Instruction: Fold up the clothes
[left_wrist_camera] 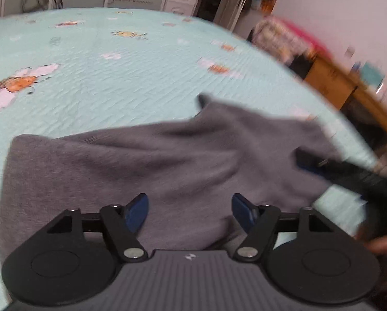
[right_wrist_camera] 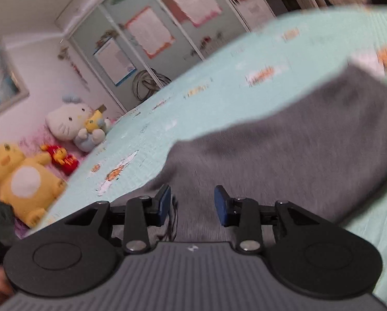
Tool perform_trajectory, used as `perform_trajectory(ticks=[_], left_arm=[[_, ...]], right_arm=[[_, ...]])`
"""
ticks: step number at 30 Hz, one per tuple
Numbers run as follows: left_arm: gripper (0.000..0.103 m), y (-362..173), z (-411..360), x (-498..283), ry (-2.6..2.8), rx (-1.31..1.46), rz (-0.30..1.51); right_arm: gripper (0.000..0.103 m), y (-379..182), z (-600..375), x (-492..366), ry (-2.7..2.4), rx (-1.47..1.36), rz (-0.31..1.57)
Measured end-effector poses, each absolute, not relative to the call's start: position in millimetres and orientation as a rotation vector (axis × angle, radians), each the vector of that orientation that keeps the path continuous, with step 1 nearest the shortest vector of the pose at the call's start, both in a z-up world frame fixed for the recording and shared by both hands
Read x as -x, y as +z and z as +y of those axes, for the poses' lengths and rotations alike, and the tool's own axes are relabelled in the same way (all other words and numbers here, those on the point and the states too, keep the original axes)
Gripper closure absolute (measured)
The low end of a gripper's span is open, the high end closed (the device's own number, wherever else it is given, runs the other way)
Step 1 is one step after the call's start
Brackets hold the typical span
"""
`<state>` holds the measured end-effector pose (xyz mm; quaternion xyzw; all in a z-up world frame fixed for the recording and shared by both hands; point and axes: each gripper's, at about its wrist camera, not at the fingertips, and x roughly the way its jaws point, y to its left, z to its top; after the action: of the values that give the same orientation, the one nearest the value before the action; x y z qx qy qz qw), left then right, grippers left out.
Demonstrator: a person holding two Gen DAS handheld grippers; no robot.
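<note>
A grey knitted garment (left_wrist_camera: pixel 131 165) lies spread on the bed (left_wrist_camera: pixel 102 77), over a pale mint quilted cover printed with orange and white flowers. The left hand-held gripper (left_wrist_camera: pixel 190 211) hangs just above the near part of the cloth, its blue pads (left_wrist_camera: pixel 136 211) standing wide apart with nothing pinched between them, so it is released. To its right, the right hand-held gripper (left_wrist_camera: pixel 331 167) reaches in over the garment's far right edge, though motion blur makes it hard to say whether it touches the fabric there. From the right wrist's own view, the right hand-held gripper (right_wrist_camera: pixel 192 206) has its pads (right_wrist_camera: pixel 165 202) partly apart, grey cloth (right_wrist_camera: pixel 284 150) showing beneath the gap but not pressed by either pad; it too is released. A thin dark thread hangs beside its left pad. Along the far side of the bed sit a white cat plush (right_wrist_camera: pixel 71 124) and a yellow plush (right_wrist_camera: pixel 19 176), with a wardrobe (right_wrist_camera: pixel 146 33) behind them.
</note>
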<state>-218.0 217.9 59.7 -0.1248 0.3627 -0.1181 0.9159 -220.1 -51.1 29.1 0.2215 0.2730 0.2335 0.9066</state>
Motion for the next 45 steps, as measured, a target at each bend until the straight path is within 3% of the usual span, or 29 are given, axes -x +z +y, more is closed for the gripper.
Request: perform_trajectory(ticks=[9, 16, 21, 26, 35, 43, 45], left_arm=[[0.029, 30.6, 209.1, 195.5, -0.181, 0.2, 0.778], [0.032, 51.6, 203.7, 192.7, -0.213, 0.241, 0.792], [0.04, 61.6, 189.8, 186.5, -0.303, 0.252, 0.752], [0.049, 33.8, 187.0, 174.1, -0.292, 0.278, 0.845], [0.05, 62.9, 174.6, 181.8, -0.343, 0.291, 0.784], [0.051, 40.2, 163.1, 160.2, -0.35, 0.464, 0.915], [0.059, 30.5, 164.7, 159.5, -0.331, 0.492, 0.94]], right_arm=[[0.061, 36.9, -9.4, 183.9, 0.345, -0.082, 0.485], [0.061, 14.5, -53.8, 195.4, 0.415, -0.4, 0.532], [0.061, 24.9, -76.0, 199.5, 0.361, -0.413, 0.47], [0.064, 15.3, -87.1, 183.3, 0.363, -0.46, 0.532], [0.065, 16.4, -166.9, 228.0, 0.308, -0.78, 0.459], [0.058, -8.7, -215.0, 244.5, 0.179, -0.973, 0.553], [0.051, -20.6, -218.7, 238.1, 0.156, -1.037, 0.582]])
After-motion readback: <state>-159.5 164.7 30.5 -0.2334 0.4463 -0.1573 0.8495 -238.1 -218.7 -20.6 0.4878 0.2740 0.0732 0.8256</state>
